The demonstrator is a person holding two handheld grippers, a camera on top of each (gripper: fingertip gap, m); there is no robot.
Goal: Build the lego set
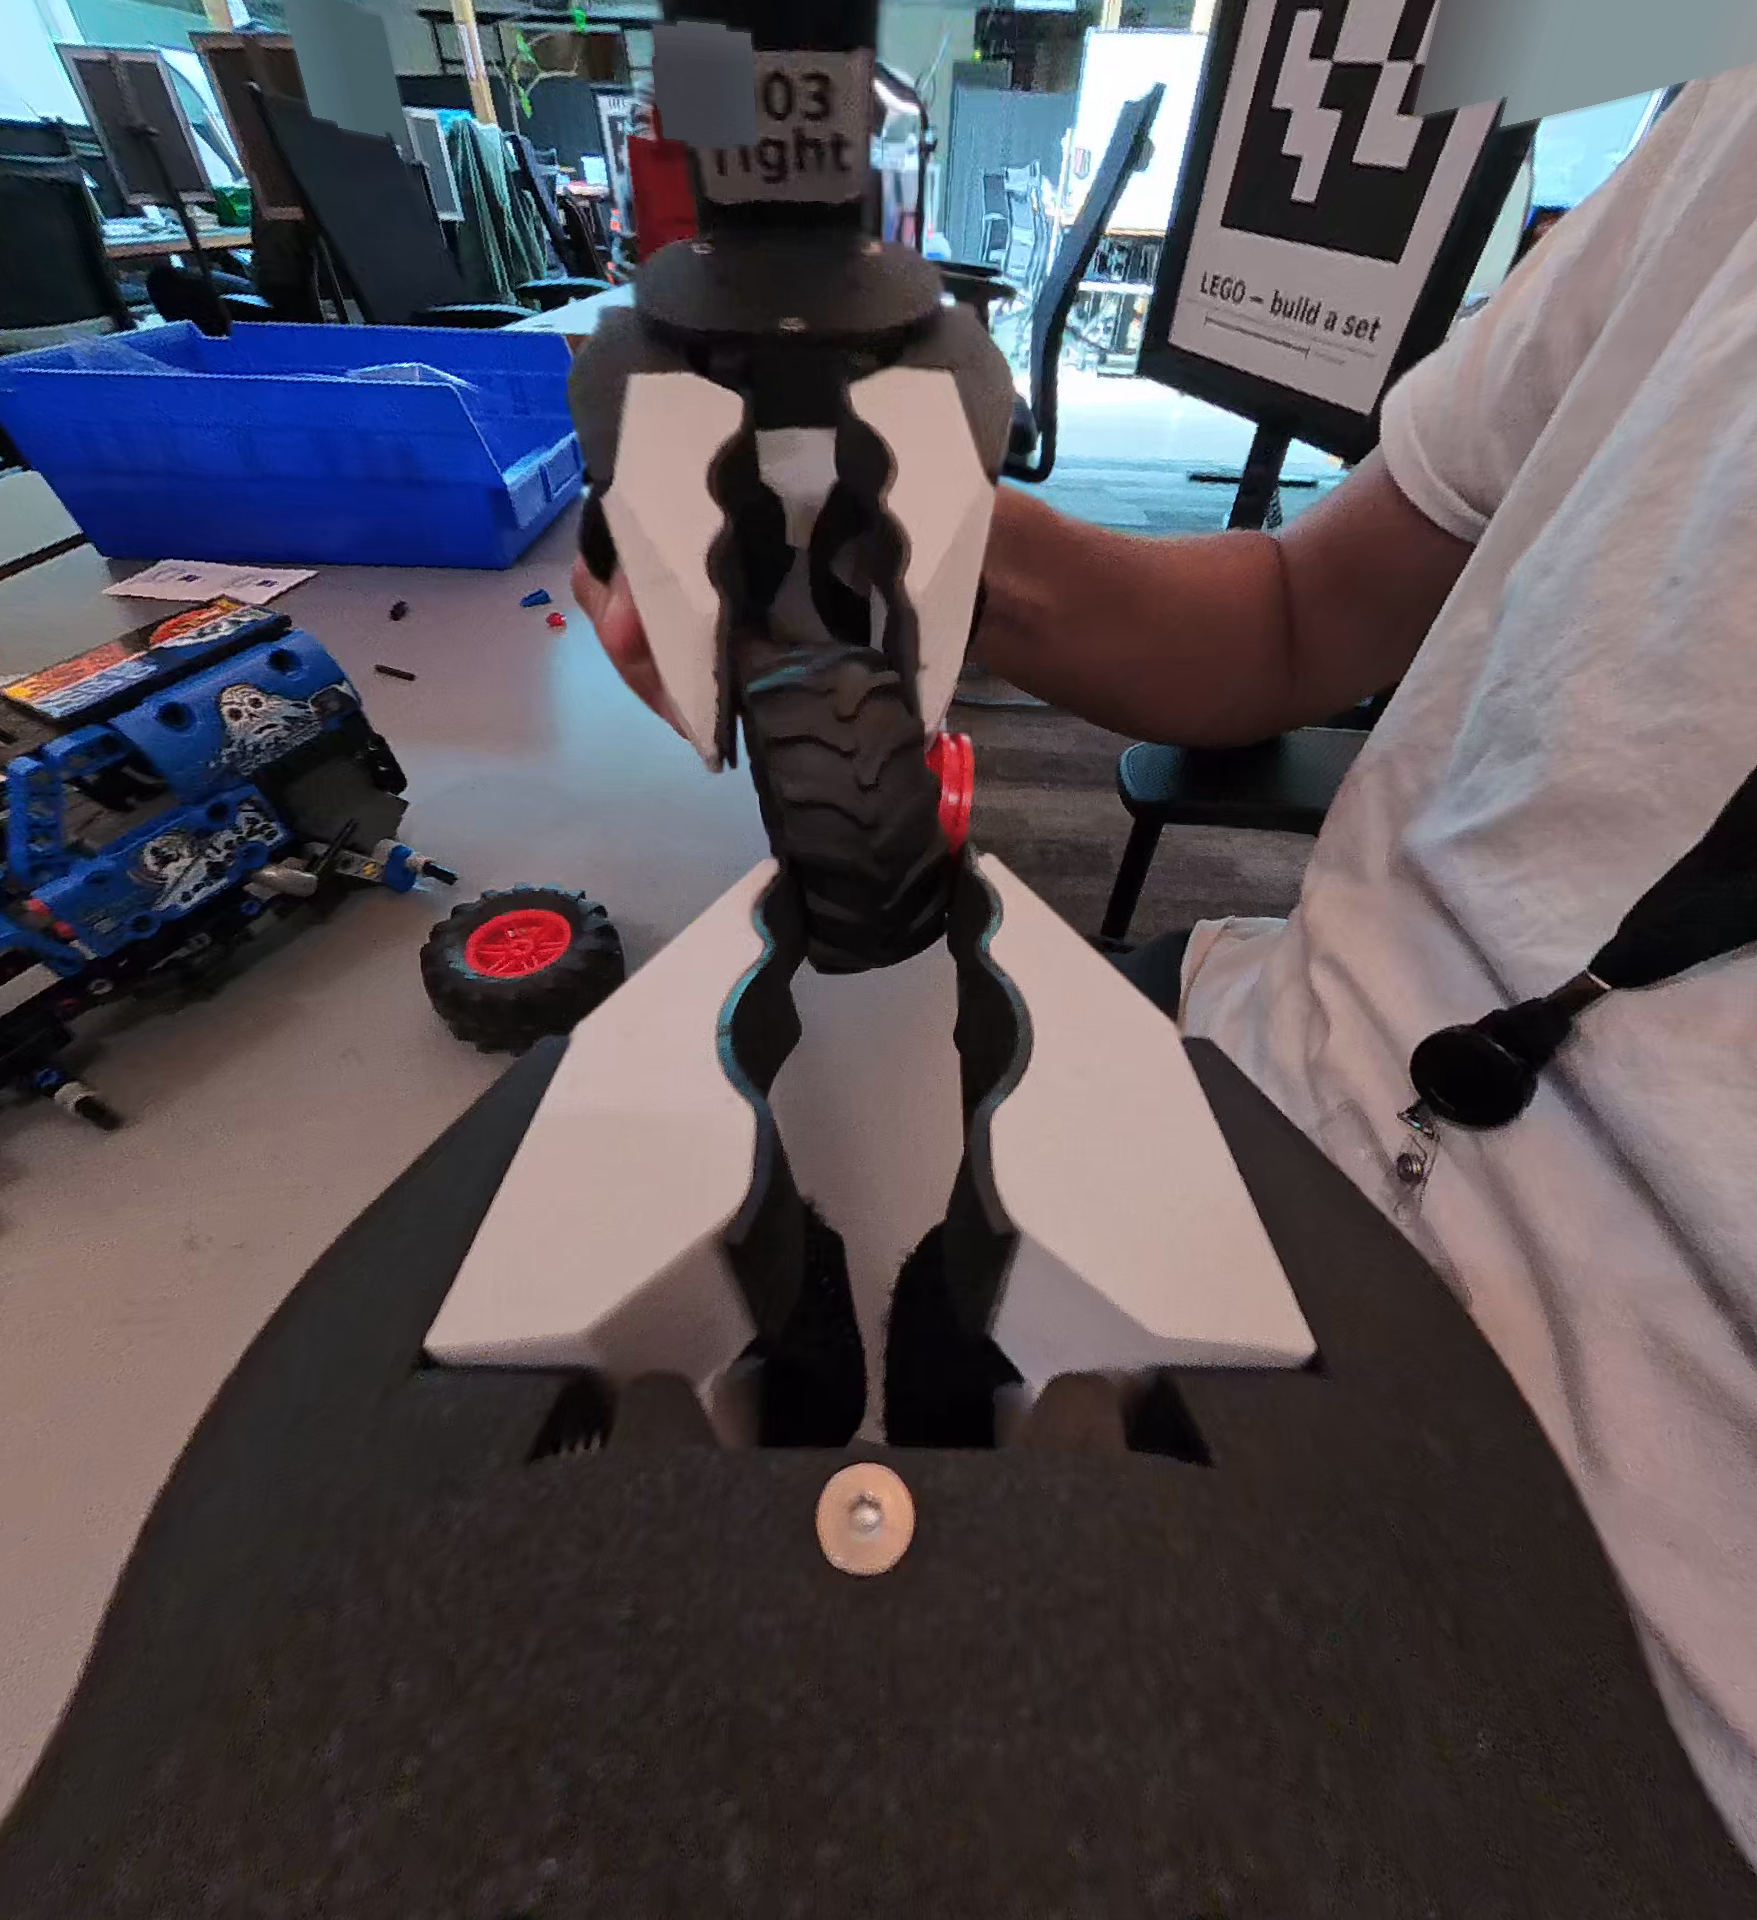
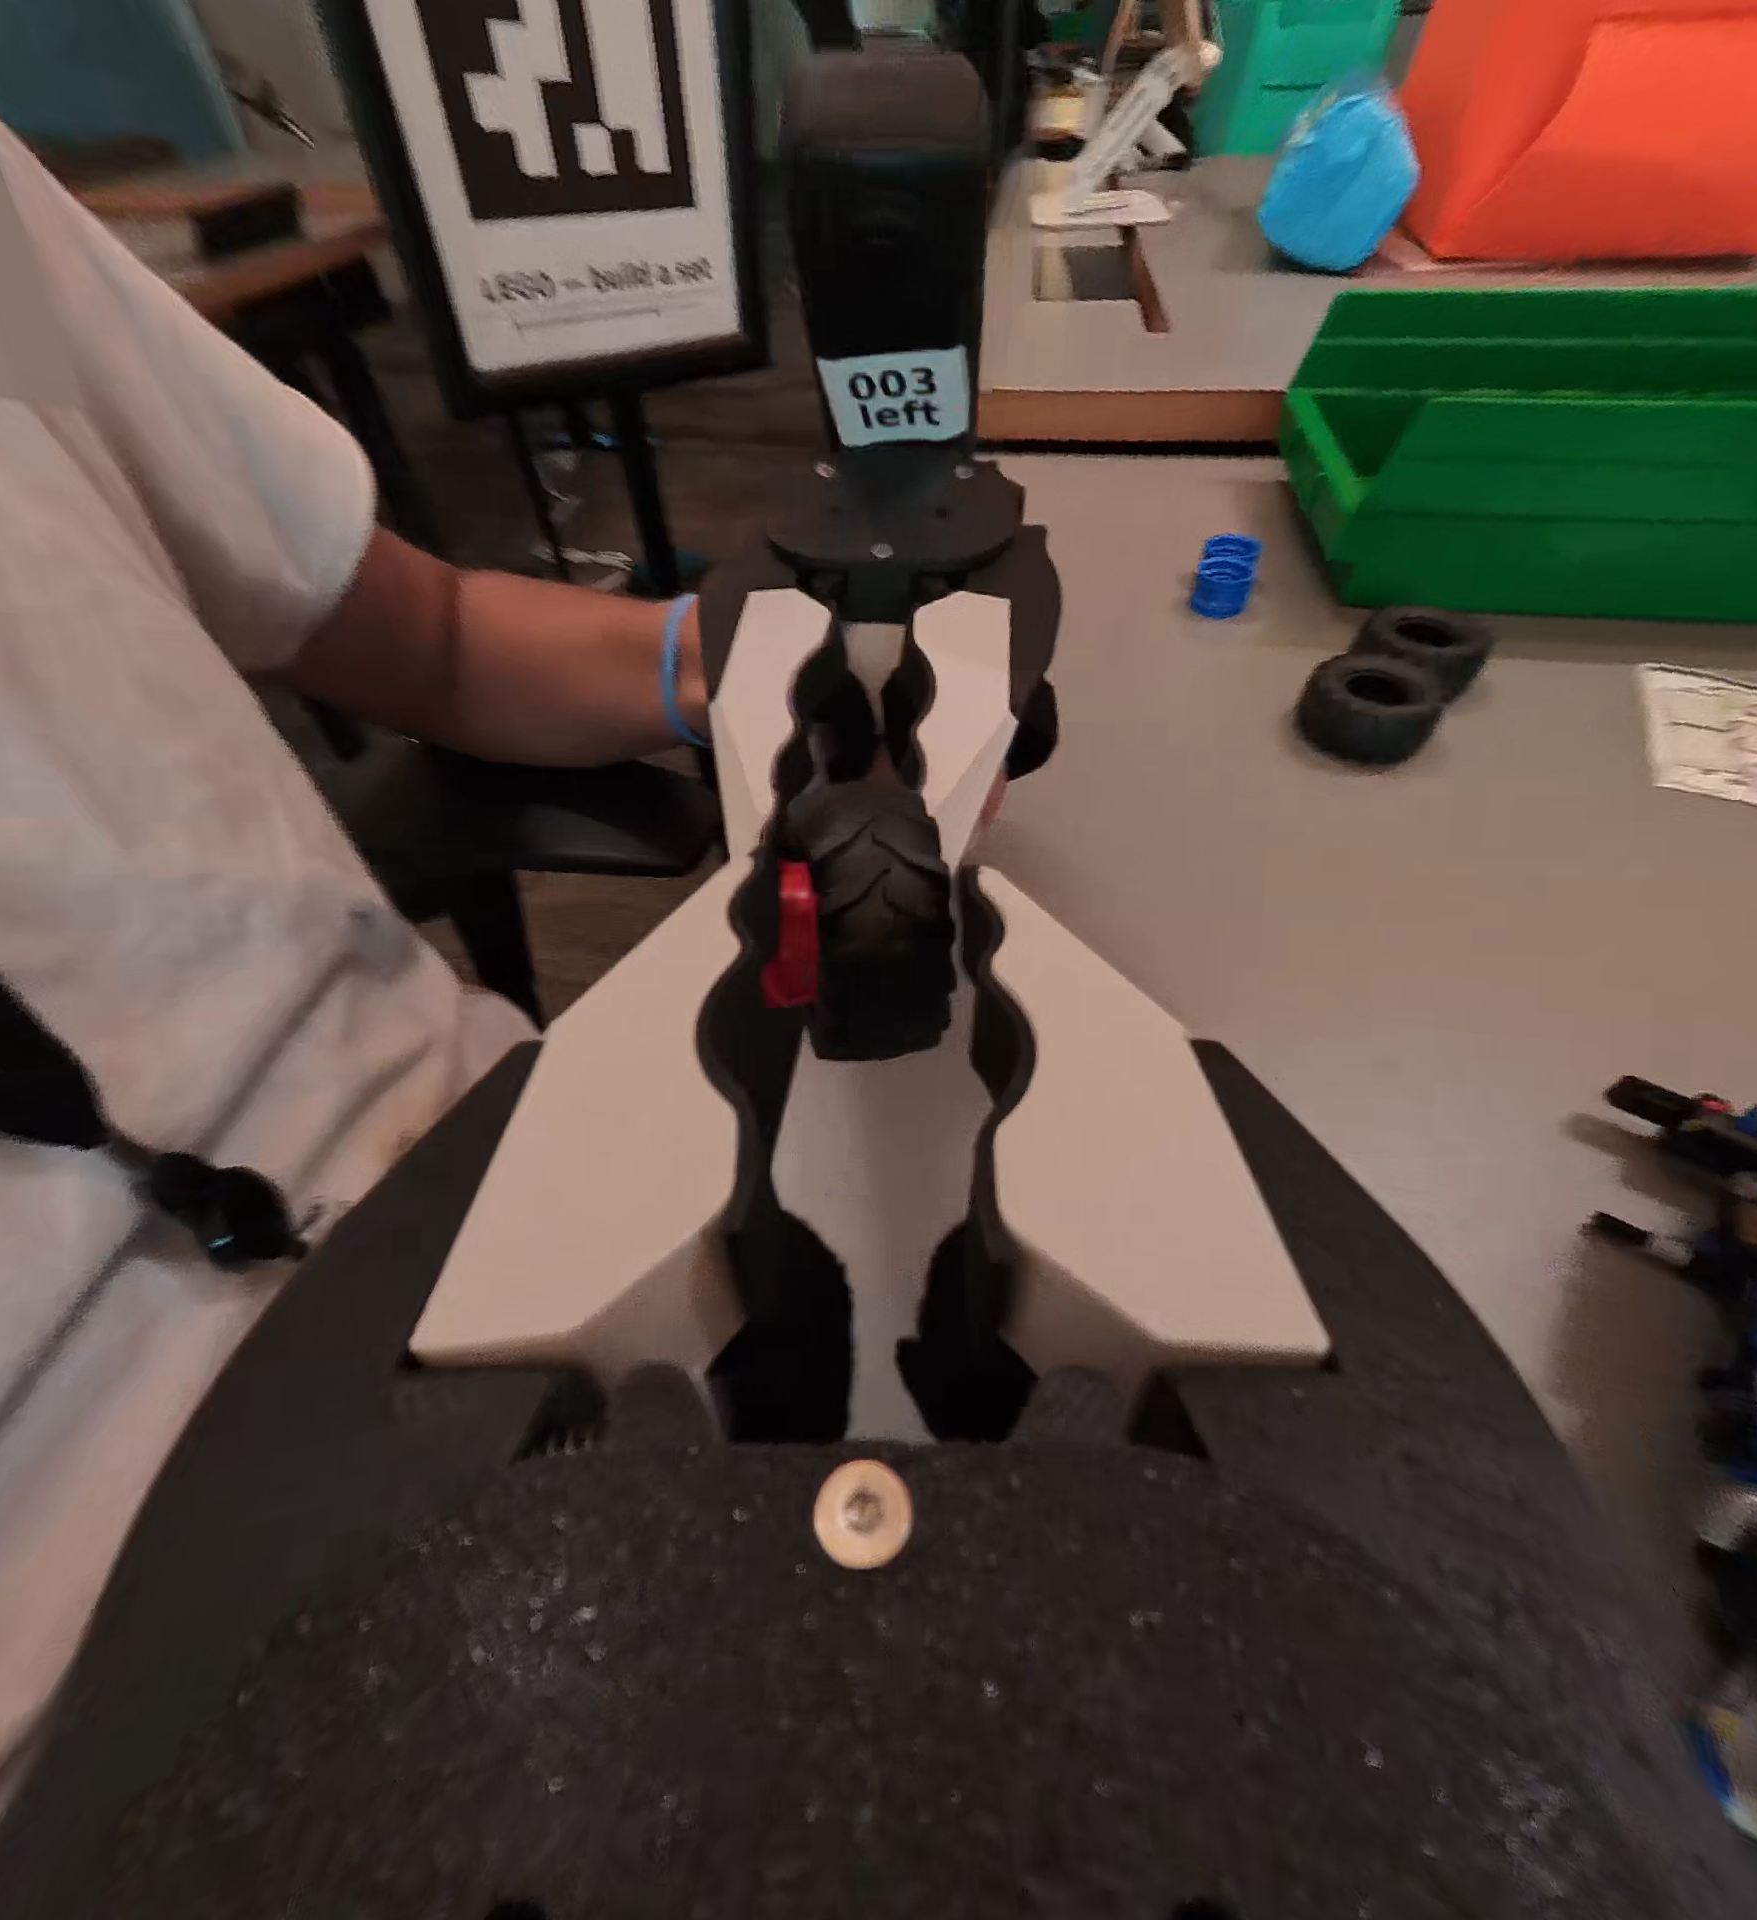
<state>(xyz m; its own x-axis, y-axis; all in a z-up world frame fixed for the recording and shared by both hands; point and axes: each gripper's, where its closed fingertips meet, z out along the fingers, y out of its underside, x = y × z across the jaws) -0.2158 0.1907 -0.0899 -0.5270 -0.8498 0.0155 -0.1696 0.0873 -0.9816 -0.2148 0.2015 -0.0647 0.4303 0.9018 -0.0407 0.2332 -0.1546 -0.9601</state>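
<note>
Facing each other tip to tip above the table's near edge, the left gripper [image 1: 869, 883] and the right gripper [image 2: 858, 914] both close on one black lego tyre [image 1: 848, 821] with a red rim [image 1: 950, 790]. In the left wrist view the left gripper's wavy black pads sit against the tyre's lower tread, narrowed to the tyre's width, while the right gripper reaches in from 12 o'clock and clasps the upper part, with the red rim bulging out at 3 o'clock of the tyre. In the right wrist view the same tyre stands between the right gripper's tips, the rim now at 9 o'clock; whether those pads press the rubber or only flank it I cannot tell.

On the grey table [image 1: 230, 1195], at 9 o'clock in the left wrist view, lies the partly built blue lego truck [image 1: 157, 790], with a finished wheel [image 1: 521, 966] just beside it. A blue bin [image 1: 282, 436] sits at 10 o'clock. In the right wrist view, two bare black tyres [image 2: 1393, 681] rest at 2 o'clock, near a blue spring [image 2: 1225, 577] and a green bin [image 2: 1580, 468].
</note>
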